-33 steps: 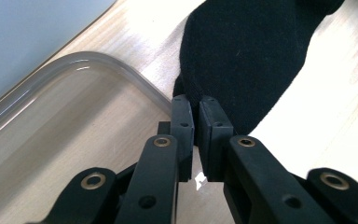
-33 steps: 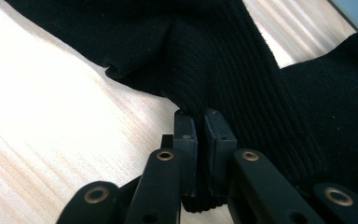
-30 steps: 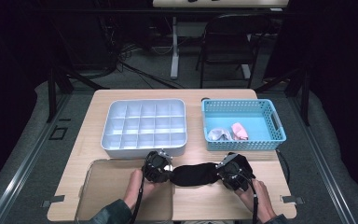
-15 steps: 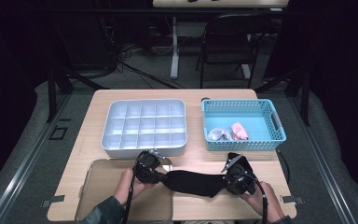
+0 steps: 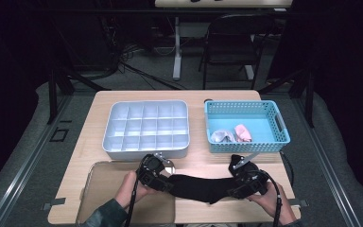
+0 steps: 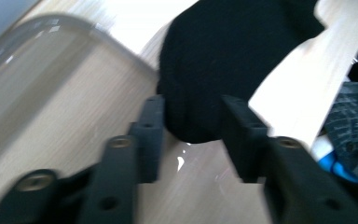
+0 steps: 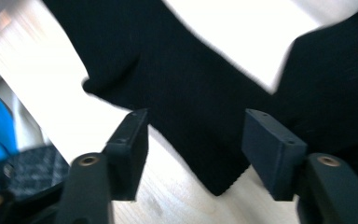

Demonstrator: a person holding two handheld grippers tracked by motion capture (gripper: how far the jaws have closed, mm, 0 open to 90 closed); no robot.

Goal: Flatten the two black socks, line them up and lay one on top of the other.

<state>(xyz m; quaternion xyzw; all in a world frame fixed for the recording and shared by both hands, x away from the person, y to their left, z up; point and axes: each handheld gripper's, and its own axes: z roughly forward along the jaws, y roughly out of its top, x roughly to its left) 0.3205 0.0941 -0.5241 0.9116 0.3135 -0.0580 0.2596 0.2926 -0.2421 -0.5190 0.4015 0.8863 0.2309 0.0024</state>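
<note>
A: Where is the black sock point(image 5: 203, 185)?
B: Stretched flat on the near bench point(image 5: 203, 160), its left end on the clear tray point(image 5: 105, 185), likely laid out for folding.
A: Gripped?
B: No. The left gripper point(image 5: 163, 182) and right gripper point(image 5: 231, 188) have just been opening; their fingers point(image 6: 150, 127) straddle the ends without pressing.

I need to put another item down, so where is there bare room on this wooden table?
Bare wood runs along the light wooden table left of the grey compartment tray, and in the strip between that tray and the blue plastic basket. The clear shallow tray at front left is empty too. The front middle is crowded: the black sock lies between both grippers.
</note>
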